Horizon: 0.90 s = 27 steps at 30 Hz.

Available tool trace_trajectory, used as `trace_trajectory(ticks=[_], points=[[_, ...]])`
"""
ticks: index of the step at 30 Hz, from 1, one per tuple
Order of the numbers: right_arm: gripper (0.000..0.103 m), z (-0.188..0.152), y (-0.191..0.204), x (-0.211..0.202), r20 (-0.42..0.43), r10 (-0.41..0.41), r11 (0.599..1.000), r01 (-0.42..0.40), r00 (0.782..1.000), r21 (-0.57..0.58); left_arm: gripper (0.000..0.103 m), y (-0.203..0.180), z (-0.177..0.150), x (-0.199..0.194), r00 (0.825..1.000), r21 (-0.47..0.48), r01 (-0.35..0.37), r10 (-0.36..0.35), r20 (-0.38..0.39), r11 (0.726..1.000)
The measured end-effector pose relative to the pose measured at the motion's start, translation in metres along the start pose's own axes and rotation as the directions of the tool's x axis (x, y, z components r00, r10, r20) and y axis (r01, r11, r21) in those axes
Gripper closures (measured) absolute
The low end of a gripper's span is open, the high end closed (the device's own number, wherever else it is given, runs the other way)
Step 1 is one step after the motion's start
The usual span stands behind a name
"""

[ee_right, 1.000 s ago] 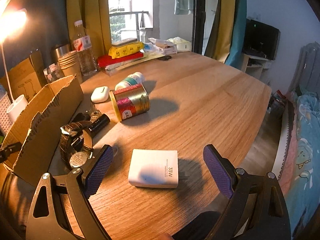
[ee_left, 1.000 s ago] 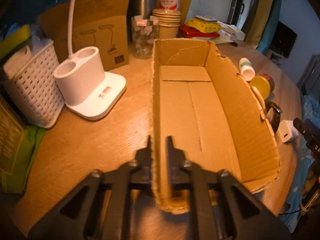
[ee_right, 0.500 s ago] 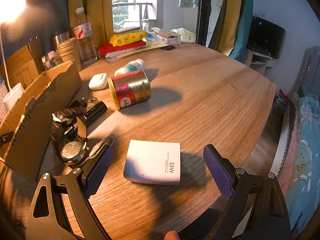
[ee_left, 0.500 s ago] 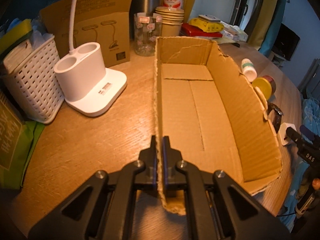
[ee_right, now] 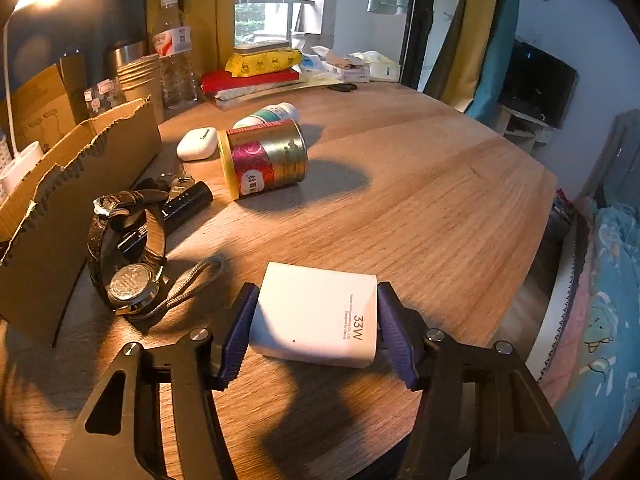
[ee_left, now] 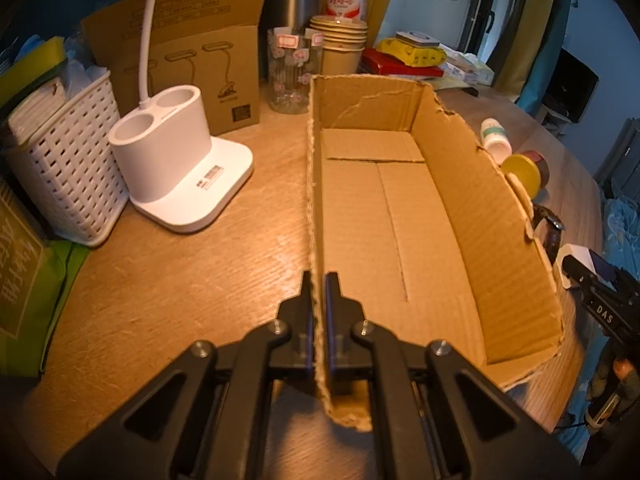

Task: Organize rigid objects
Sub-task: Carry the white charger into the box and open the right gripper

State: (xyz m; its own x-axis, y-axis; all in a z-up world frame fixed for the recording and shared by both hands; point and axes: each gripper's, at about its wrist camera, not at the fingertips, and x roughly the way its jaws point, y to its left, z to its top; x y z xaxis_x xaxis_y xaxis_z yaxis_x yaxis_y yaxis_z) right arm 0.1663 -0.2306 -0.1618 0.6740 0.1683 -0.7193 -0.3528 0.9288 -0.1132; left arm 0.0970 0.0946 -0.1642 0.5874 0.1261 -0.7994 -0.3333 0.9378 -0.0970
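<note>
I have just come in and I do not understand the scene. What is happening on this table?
A person is tidying loose things into an empty cardboard box. The left gripper is shut on the box's near wall. The right gripper is closing around a white charger, its fingers at both sides. A watch, a flashlight, a tin can and an earbud case lie on the table.

Left wrist view angled down, close above the cardboard box (ee_left: 400, 220) near wall, facing along its length, right wrist view low over the desk (ee_right: 400, 200), facing the window, both sharing the box's torn wall, tin (ee_right: 264, 160), charger (ee_right: 316, 320)
</note>
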Motion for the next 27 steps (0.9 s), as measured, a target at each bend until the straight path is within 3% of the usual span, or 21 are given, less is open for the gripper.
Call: trace_trajectory(ticks=[13, 21, 27], points=[[0.043, 0.008, 0.005, -0.015, 0.029, 0.024, 0.999, -0.023, 0.999, -0.023, 0.099, 0.0, -0.001, -0.001, 1.0, 0.008, 0.006, -0.006, 0.013, 1.0], [0.044, 0.033, 0.025, -0.039, 0.092, 0.061, 0.997, -0.056, 0.994, -0.062, 0.099, 0.0, -0.001, 0.0, 1.0, 0.009, 0.012, -0.012, 0.02, 1.0], [0.044, 0.062, 0.052, -0.061, 0.154, 0.135, 0.986, -0.118, 0.979, -0.113, 0.099, 0.001, -0.002, 0.0, 1.0, 0.008, 0.014, -0.015, 0.027, 1.0]])
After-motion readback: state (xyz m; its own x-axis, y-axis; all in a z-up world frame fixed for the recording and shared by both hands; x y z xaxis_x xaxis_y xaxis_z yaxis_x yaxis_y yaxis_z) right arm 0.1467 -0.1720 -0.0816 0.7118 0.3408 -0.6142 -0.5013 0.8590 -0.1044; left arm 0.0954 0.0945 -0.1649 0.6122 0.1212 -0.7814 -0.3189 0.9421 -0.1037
